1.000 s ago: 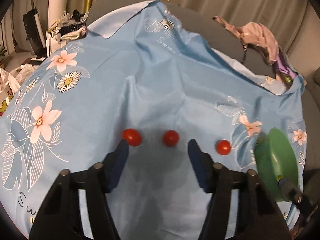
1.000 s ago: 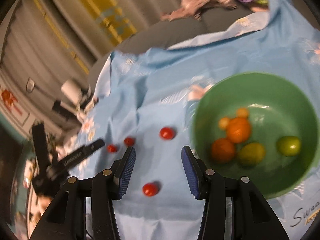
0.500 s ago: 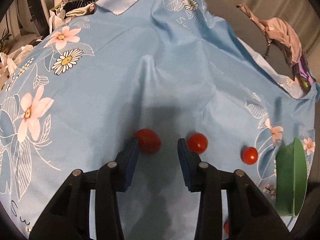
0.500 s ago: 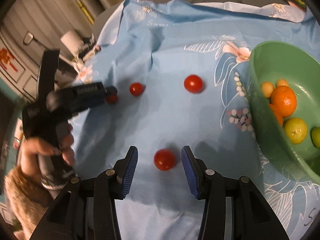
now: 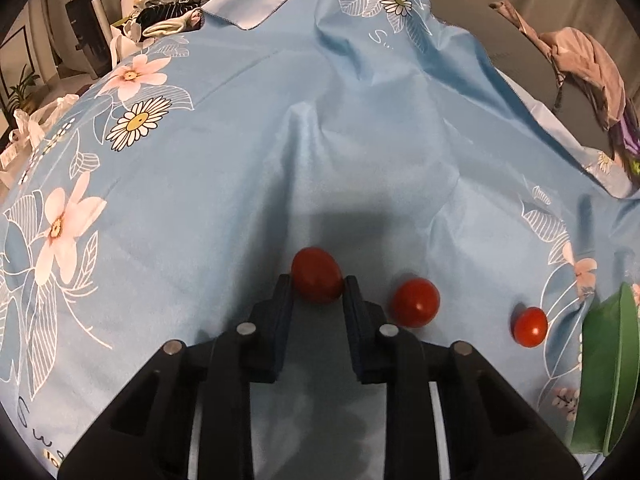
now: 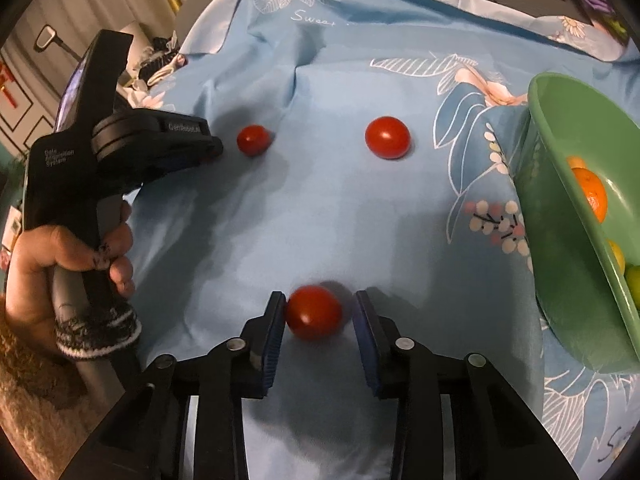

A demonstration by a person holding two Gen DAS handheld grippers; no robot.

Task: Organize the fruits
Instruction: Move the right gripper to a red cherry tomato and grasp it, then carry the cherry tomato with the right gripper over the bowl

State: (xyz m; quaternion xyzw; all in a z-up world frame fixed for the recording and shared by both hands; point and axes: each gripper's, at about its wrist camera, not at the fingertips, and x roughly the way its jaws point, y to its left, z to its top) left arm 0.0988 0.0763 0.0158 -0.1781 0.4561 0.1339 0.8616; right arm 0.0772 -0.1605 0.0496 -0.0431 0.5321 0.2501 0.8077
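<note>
In the left wrist view my left gripper [image 5: 316, 286] is shut on a red tomato [image 5: 316, 274] that rests on the blue flowered cloth [image 5: 280, 140]. Two more tomatoes [image 5: 415, 302] [image 5: 530, 326] lie to its right, towards the green bowl [image 5: 604, 380]. In the right wrist view my right gripper [image 6: 320, 308] is open around another tomato [image 6: 314, 312]; the left finger touches it, the right finger stands apart. The left gripper [image 6: 208, 146] shows there at the left, its tomato hidden. Two tomatoes [image 6: 253, 140] [image 6: 387, 137] lie beyond.
The green bowl [image 6: 560, 200] at the right holds an orange [image 6: 592, 194] and yellow-green fruits [image 6: 624, 268]. Crumpled clothes [image 5: 580, 52] lie at the far right edge. Clutter [image 5: 168, 28] sits beyond the cloth's far left corner.
My left gripper has closed onto the leftmost tomato. My right gripper has moved forward and down so its fingers now flank the near tomato.
</note>
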